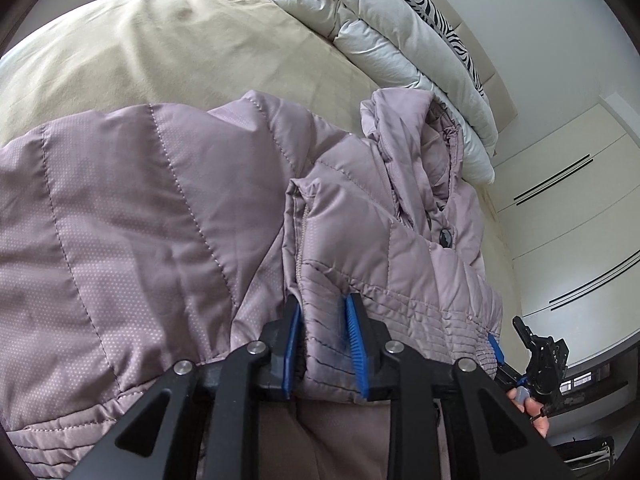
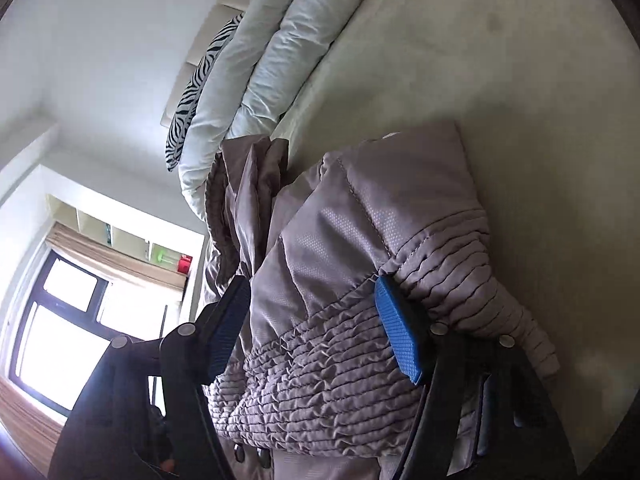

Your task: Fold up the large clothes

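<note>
A mauve quilted jacket (image 1: 168,216) lies on the bed, its collar (image 1: 416,140) toward the pillows and a dark button (image 1: 445,237) showing. My left gripper (image 1: 323,320) is shut on the jacket's front hem beside the zipper edge, and the cloth fills the narrow gap between the blue pads. In the right wrist view the jacket's gathered, ribbed hem (image 2: 320,364) bulges between the fingers of my right gripper (image 2: 310,320). Those jaws stand wide, both pad faces are bare, and the cloth only brushes them.
The beige bedsheet (image 1: 160,48) stretches beyond the jacket. A rolled white duvet (image 1: 384,28) and a zebra-striped pillow (image 1: 436,4) lie by the headboard. White wardrobe doors (image 1: 568,216) stand at the right. A window (image 2: 64,320) and shelves (image 2: 132,240) are at the bed's side.
</note>
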